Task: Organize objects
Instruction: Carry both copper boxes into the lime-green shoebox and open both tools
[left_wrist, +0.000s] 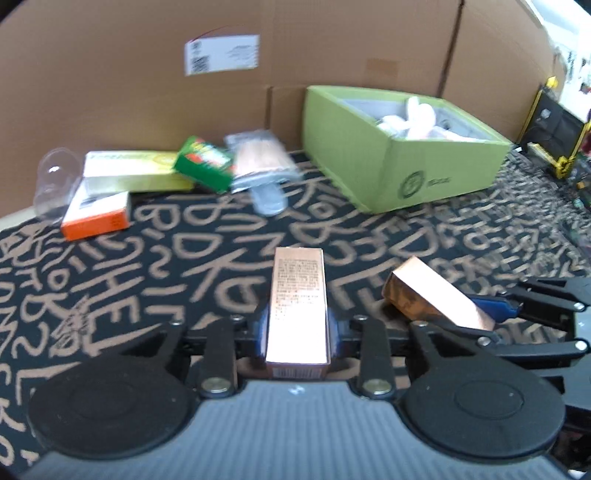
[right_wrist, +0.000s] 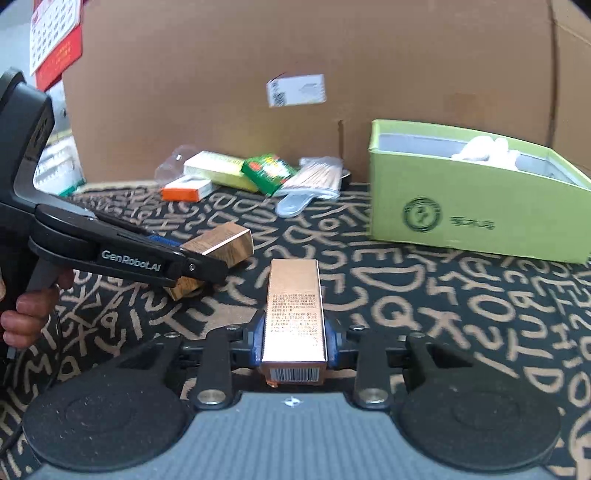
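Note:
My left gripper (left_wrist: 297, 332) is shut on a copper-coloured carton (left_wrist: 297, 306) and holds it above the patterned cloth. My right gripper (right_wrist: 294, 338) is shut on a second copper carton (right_wrist: 294, 314). Each gripper shows in the other's view: the right one at the right edge with its carton (left_wrist: 436, 299), the left one at the left with its carton (right_wrist: 218, 247). An open green box (left_wrist: 399, 162) with white items inside stands at the back right; it also shows in the right wrist view (right_wrist: 472, 206).
A pile lies at the back left: an orange-and-white box (left_wrist: 98, 216), a yellow box (left_wrist: 133, 171), a green packet (left_wrist: 203, 162), a bag of wooden sticks (left_wrist: 258, 158) and a clear plastic cup (left_wrist: 55, 184). A large cardboard wall (left_wrist: 258, 55) stands behind.

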